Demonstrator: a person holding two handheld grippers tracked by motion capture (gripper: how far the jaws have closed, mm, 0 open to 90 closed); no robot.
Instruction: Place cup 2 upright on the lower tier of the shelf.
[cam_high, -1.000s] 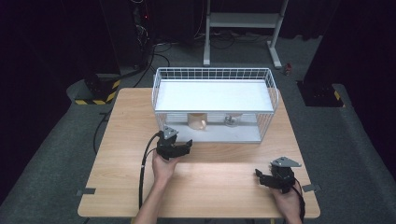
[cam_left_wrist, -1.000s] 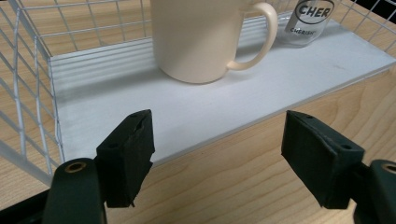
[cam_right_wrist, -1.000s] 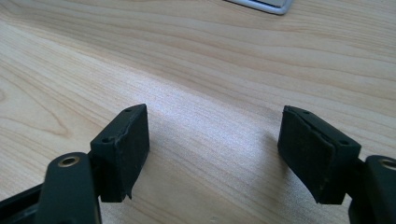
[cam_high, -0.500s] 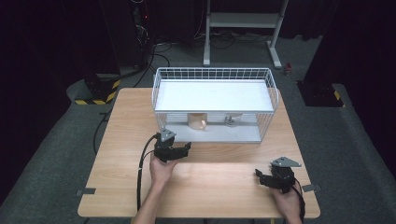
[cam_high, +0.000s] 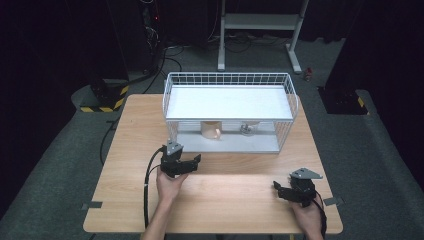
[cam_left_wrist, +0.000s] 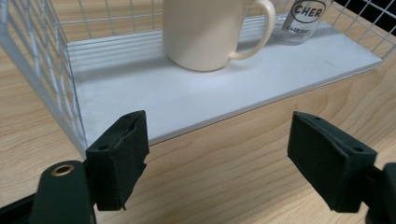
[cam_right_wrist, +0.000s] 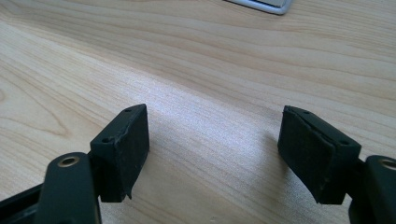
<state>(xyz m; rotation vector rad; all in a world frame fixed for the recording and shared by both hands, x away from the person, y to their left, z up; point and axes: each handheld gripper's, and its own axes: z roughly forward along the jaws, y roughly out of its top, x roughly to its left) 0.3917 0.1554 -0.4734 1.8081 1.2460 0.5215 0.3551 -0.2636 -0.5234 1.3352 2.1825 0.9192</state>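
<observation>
- High view: left gripper (cam_high: 192, 163) has drawn back from the wire rack (cam_high: 290, 95); the cream mug (cam_high: 211, 130) stands on its lower shelf beside a glass (cam_high: 248, 128). Right gripper (cam_high: 281, 191) rests apart.
- Left gripper view: jaws have just been opening, empty; mug (cam_left_wrist: 205, 32) released, so placement looks done.
- Right gripper view: jaws spread, empty, over the table (cam_right_wrist: 210, 60).

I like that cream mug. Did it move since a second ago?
No. The cream mug stands on the same spot on the lower shelf of the white wire rack, left of the glass.
</observation>
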